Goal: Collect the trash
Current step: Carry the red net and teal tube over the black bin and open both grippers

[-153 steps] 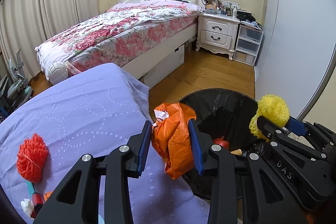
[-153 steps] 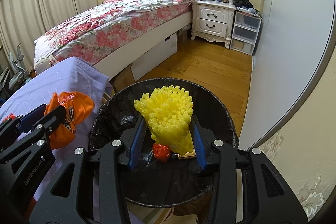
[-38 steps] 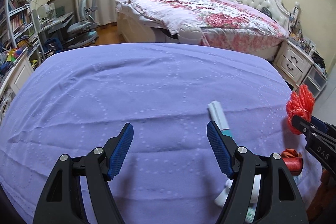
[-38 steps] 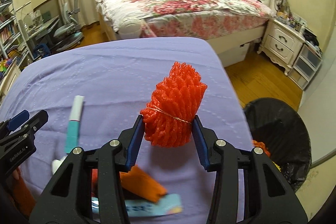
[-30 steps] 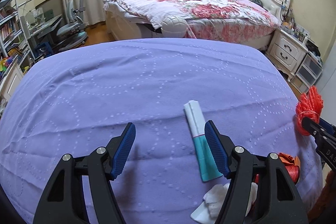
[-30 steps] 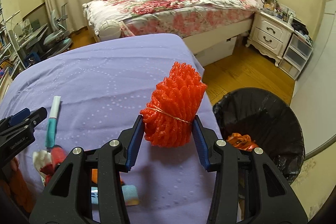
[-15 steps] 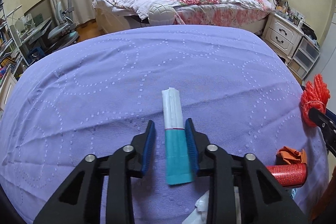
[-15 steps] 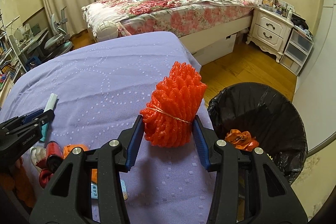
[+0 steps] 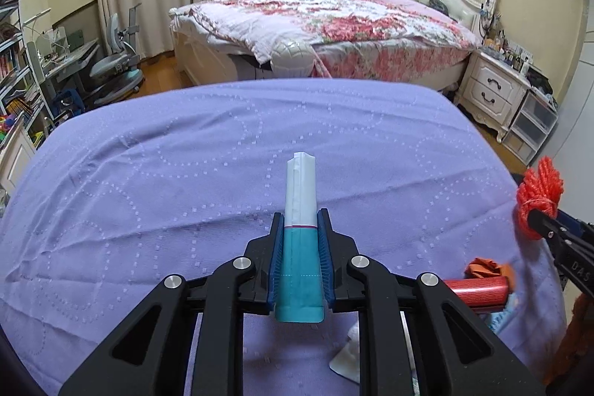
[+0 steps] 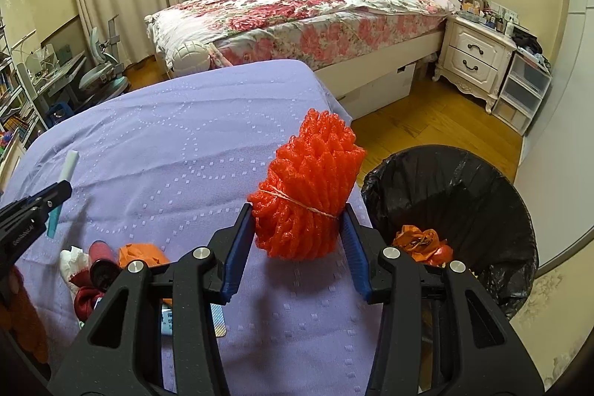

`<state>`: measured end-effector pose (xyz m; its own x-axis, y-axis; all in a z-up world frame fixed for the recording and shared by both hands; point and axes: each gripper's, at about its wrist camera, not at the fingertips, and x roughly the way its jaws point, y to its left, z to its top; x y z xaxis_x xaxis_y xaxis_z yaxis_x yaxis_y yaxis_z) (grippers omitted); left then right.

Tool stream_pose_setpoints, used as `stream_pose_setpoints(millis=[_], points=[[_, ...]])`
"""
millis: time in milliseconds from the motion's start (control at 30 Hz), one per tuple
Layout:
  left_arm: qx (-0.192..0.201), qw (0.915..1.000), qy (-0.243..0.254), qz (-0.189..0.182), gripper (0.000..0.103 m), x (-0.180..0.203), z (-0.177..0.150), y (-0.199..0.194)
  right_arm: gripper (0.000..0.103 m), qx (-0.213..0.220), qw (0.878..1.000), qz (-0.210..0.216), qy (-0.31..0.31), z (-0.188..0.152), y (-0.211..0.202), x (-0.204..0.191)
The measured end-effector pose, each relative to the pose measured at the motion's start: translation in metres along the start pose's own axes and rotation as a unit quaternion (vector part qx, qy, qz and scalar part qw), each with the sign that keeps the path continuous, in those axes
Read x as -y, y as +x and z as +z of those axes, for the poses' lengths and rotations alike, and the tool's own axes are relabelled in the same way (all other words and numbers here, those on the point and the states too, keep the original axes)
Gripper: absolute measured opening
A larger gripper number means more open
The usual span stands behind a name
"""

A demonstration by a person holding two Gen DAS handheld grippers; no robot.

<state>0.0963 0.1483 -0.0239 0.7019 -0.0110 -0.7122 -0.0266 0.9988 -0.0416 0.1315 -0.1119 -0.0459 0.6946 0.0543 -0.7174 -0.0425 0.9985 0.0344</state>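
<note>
Change since half a second ago: left claw [image 9: 299,247] has finished closing on the teal-and-white tube [image 9: 300,232], which was lying loose between its pads; the right side looks the same as it did then.
Left claw: clamped across the teal lower half of the tube, blue pads [image 9: 275,258] pressing both flat sides; the white upper half sticks out forward past the tips.
Tube position: held over the purple-covered bench [image 9: 185,173], apparently just clear of the cloth, though contact underneath cannot be told.
Tube handling: likely light and soft-walled, so it may dent or slide under a hard squeeze; the broad teal end near the crimp is the firmer place to hold, and that is about where the pads sit.
Leftover litter: a red cylinder [image 9: 475,286], crumpled orange scrap [image 9: 482,266] and white tissue [image 9: 349,355] lie near the bench's right front corner.
Right claw: [image 10: 299,229] closed on the orange foam net bundle [image 10: 308,192], gripping at the string-tied waist.
Bundle handling: probably very light and springy; it compresses without harm, and the tied middle gives the surest grip.
Bin: black-lined trash bin [image 10: 445,173] stands on the floor just beside the bench's right edge, orange wrapper [image 10: 421,242] already inside.
Judgement: both pieces look ready to be carried over to the bin.
</note>
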Motion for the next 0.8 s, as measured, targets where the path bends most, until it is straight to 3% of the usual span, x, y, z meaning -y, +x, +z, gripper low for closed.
stream_pose_setpoints(millis=[400, 800], points=[[0.054, 0.9971, 0.019, -0.05, 0.019, 0.05, 0.003, -0.047, 0.045, 0.03, 0.999, -0.018, 0.008, -0.01, -0.04, 0.021], [0.057, 0.9888, 0.076, -0.115, 0.019, 0.138, -0.003, -0.043, 0.045, 0.04, 0.997, -0.058, 0.039, -0.021, -0.06, 0.072]])
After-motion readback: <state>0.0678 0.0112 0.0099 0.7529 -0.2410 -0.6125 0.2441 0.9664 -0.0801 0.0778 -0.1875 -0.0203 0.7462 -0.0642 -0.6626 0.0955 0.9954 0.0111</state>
